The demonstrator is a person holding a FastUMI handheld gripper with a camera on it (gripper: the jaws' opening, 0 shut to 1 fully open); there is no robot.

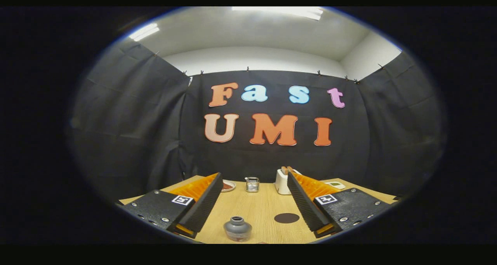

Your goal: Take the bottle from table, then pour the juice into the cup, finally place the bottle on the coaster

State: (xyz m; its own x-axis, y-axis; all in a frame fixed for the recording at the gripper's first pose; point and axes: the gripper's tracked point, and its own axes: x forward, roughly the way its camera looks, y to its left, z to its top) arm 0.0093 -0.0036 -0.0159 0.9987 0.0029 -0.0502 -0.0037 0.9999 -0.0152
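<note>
A small grey bottle (237, 229) with an open neck stands on the wooden table (256, 206), low between my two fingers and nearer the left one. A dark round coaster (286, 218) lies flat on the table just right of the bottle, close to the right finger (306, 206). A clear glass cup (252, 184) stands farther back, beyond the fingers. My gripper (252, 228) is open, its fingers spread wide with nothing pressed between them.
A small plate (228, 186) with something reddish sits at the back behind the left finger. A white toaster (282, 180) with toast stands behind the right finger, and a pale flat item (336, 185) lies at the back right. Black cloth walls close the booth.
</note>
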